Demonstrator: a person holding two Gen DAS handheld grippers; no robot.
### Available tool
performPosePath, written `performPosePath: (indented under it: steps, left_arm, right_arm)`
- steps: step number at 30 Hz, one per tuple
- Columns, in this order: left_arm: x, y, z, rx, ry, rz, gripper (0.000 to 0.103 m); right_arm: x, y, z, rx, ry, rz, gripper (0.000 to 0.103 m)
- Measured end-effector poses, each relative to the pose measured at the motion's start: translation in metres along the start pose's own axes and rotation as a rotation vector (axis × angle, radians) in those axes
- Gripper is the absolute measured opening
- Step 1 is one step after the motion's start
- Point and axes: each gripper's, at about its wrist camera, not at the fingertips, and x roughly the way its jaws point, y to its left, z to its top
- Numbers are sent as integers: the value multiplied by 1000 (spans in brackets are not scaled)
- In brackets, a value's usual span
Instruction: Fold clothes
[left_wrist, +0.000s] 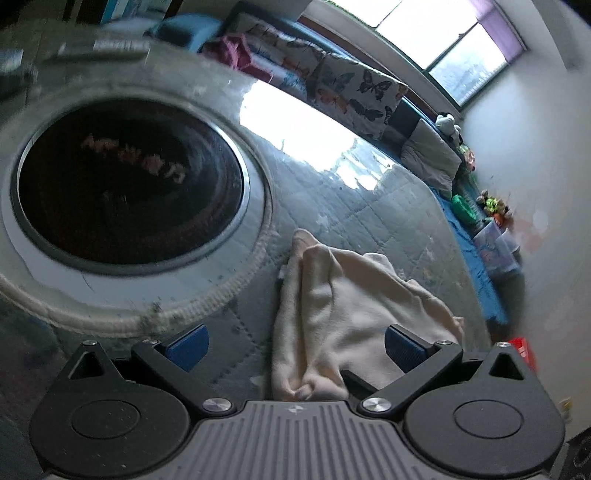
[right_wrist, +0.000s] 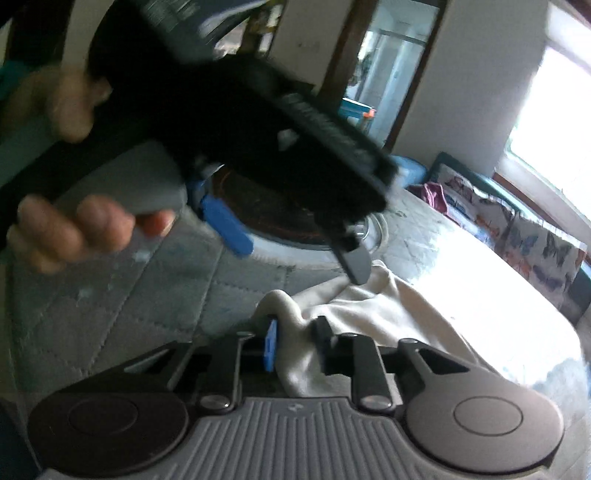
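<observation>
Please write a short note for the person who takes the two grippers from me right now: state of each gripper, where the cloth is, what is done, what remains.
Right gripper: shut on a bunched edge of the cream garment.
Left gripper: open, above the garment, gripping nothing.
The garment lies crumpled on the grey quilted bed cover, beside the round hoop with a dark centre.
Done: one edge gripped. No fold made yet.
Left: grip with the left, spread flat, fold.

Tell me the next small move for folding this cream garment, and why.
Probably bring the left gripper down and close it on the cream garment. Its jaws stand wide open above the cloth, while the right gripper is already pinched on a bunched edge, so a second hold would let the cloth be spread.
</observation>
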Motion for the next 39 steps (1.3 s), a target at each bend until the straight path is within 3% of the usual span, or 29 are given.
performPosePath:
  steps: [9,13,16,18,22,26,28,33,36,39]
  left_arm:
    - [11,0,1,-147,60,-103,103]
    - [24,-5,0,-210,102,-179,96]
    - [35,-8,-3,-252,136,-220,77]
    - [41,-7,-5,-270,154,-239,50]
    - [44,-2,-8,-249,157,-210,26]
    - [41,1,-7,-211,147,-203,21]
    - [37,-3,-7,-162,136,-188,20]
    - [34,-16,-8,-79,123,-157,20]
    - [33,-13,-8,-70,124,-150,20]
    - [32,-14,-8,-54,125,-141,20]
  right_arm:
    - [-27,-45,-2,262,-86,92,14]
    - [-39,-59,-9,318,-120,107,13]
    - [-42,-62,-16,325,-129,120,13]
    - [-44,-61,-20,322,-130,131,13]
    - [-53,-66,-34,371,-136,134,24]
    - [-66,-89,-58,452,-136,50,27]
    - [-72,-106,-71,492,-125,-26,38]
    - [-76,-162,-107,632,-80,-247,40]
    - [-68,-191,-124,725,-56,-314,40]
    - [-56,-206,-135,773,-30,-317,40]
